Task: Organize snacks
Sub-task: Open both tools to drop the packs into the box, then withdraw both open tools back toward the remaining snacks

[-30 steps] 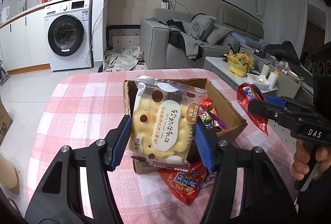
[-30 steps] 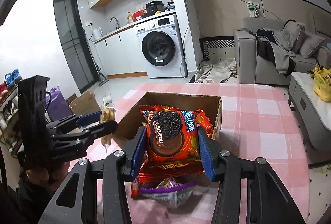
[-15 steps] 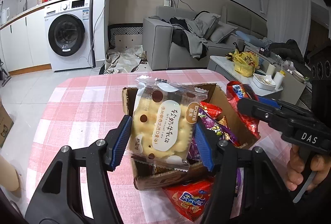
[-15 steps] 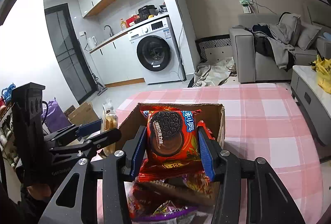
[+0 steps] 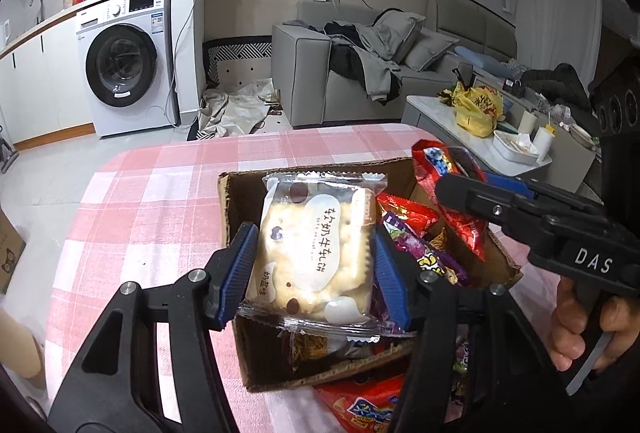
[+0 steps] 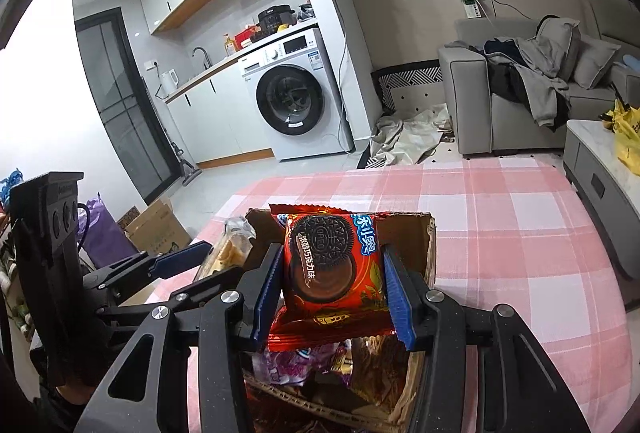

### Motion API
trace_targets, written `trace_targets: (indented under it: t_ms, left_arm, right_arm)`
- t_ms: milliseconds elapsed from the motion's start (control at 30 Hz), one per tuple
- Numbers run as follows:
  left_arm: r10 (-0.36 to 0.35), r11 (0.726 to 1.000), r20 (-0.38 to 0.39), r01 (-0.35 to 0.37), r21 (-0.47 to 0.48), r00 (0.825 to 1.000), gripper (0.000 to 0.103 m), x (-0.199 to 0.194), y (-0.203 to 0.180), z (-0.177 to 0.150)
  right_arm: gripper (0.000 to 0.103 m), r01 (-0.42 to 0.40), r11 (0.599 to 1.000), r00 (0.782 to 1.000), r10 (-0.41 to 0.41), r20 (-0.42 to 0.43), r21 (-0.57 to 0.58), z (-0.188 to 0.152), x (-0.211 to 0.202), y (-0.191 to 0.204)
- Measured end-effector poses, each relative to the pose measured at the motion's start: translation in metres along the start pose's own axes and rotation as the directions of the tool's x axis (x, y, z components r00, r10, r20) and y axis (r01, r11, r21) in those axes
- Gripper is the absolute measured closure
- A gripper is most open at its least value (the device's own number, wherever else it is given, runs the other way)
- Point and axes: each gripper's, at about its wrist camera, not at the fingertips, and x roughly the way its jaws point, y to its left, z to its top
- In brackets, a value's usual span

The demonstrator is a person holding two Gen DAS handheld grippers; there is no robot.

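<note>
Glossy plastic wrapper (image 5: 316, 245), matt cardboard box (image 5: 228, 201)

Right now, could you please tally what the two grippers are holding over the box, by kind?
Cracker packets: 1, the pale cracker packet in the left gripper.
Chocolate cookie packets: 1, the red Oreo packet in the right gripper.
Total: 2, both above the cardboard box.

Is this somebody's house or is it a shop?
Most likely somebody's home, an open kitchen and living room. There is a washing machine under the kitchen counter, a grey sofa piled with clothes, and a table with a pink checked cloth.
</note>
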Motion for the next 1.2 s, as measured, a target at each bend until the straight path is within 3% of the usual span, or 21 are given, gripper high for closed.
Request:
trace_targets:
  t_ms: [100,167,467,600,633,700,767,800,867,1033,1200]
  left_arm:
    - [-0.003,1.000,-0.005,0.003,0.003,1.000,0.048,0.010,-0.002,0.001]
    - [-0.002,1.000,-0.011,0.002,0.003,1.000,0.060,0.019,-0.002,0.006]
    - [-0.008,1.000,-0.033,0.008,-0.001,0.999,0.060,0.039,-0.002,0.008]
    - [-0.002,1.000,-0.037,0.001,-0.003,0.999,0.059,0.034,0.005,-0.001]
    - [-0.006,1.000,-0.038,0.005,-0.005,0.999,0.057,0.033,0.006,-0.003]
    - [-0.014,1.000,-0.035,0.013,-0.009,0.999,0.047,0.027,0.007,-0.007]
    - [-0.010,1.000,-0.027,0.010,-0.011,1.000,0.026,0.016,0.008,-0.014]
    - [-0.006,1.000,-0.014,0.006,-0.014,1.000,0.023,0.010,0.009,-0.018]
    - [-0.016,1.000,-0.002,0.016,-0.015,1.000,0.020,-0.003,0.009,-0.026]
    - [0.008,0.999,0.008,-0.008,-0.045,1.000,0.001,-0.034,0.012,-0.048]
    - [0.032,0.999,0.032,-0.031,-0.035,0.999,0.001,-0.059,0.012,-0.070]
  right_arm:
    - [0.054,0.005,1.000,1.000,-0.005,-0.008,-0.006,0.001,0.005,0.000]
    - [0.054,0.006,1.000,1.000,-0.006,-0.015,0.001,0.003,0.009,-0.003]
    - [0.054,0.015,1.000,0.999,-0.015,-0.042,0.000,0.002,0.025,-0.008]
    - [0.047,0.028,1.000,0.999,-0.028,-0.026,-0.008,0.003,0.021,-0.006]
    - [0.046,0.026,1.000,0.999,-0.027,-0.026,-0.010,0.003,0.019,-0.007]
    - [0.032,0.029,0.999,0.999,-0.030,-0.019,-0.019,0.001,0.013,-0.007]
    - [0.020,0.033,0.999,0.999,-0.033,-0.005,-0.025,-0.003,0.005,-0.007]
    - [0.011,0.027,0.999,1.000,-0.027,-0.005,-0.026,-0.005,0.001,-0.007]
    - [0.003,0.012,1.000,1.000,-0.012,-0.012,-0.027,-0.010,-0.008,-0.007]
    - [0.000,0.020,0.999,0.999,-0.021,-0.028,-0.048,-0.029,-0.027,-0.004]
    - [0.000,0.041,0.996,0.998,-0.044,-0.041,-0.080,-0.050,-0.044,0.000]
